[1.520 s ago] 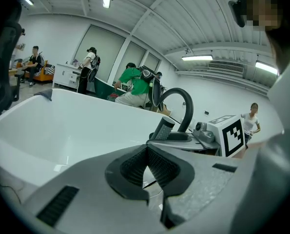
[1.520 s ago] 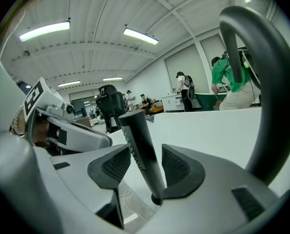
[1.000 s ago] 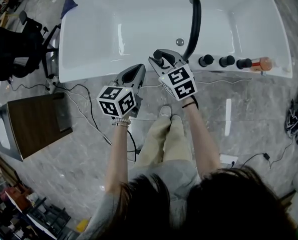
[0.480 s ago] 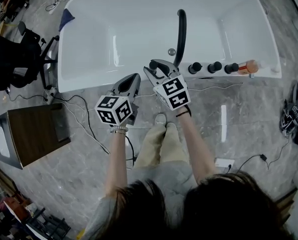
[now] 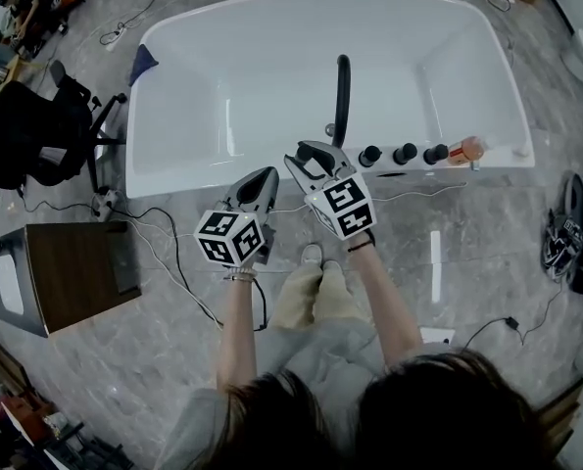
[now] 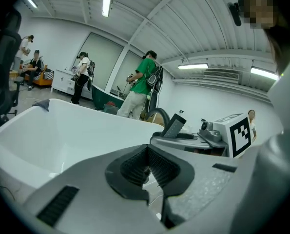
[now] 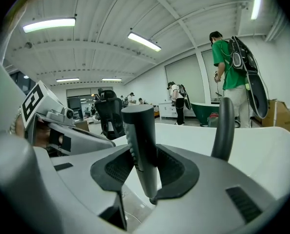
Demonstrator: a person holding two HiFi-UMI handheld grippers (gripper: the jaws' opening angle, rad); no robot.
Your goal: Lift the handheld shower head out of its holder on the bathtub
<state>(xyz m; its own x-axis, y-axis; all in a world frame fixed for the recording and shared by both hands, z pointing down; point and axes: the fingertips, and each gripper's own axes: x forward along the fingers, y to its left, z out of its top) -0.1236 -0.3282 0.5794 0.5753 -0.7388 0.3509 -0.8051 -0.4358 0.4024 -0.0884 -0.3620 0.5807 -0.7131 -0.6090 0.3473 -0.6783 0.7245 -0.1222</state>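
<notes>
My right gripper (image 5: 309, 155) is shut on the handheld shower head (image 7: 141, 145), a dark grey stick that stands upright between its ribbed pads. In the head view the shower head (image 5: 312, 149) shows only as a dark tip at the jaws, just above the near rim of the white bathtub (image 5: 222, 169). Its holder is hidden under the gripper. My left gripper (image 5: 264, 176) hangs beside it to the left, shut and holding nothing. The left gripper view shows the shower head (image 6: 175, 126) off to its right.
A black curved spout (image 5: 342, 91) rises from the tub rim just behind my right gripper. Three black knobs (image 5: 405, 153) and an orange-tipped fitting (image 5: 464, 149) sit to its right. Cables (image 5: 173, 233), a dark table (image 5: 71, 267) and an office chair (image 5: 36, 125) are on the floor at left.
Both grippers have risen off the tub rim, the right one carrying the shower head up with it. The left stays beside it, still shut.
</notes>
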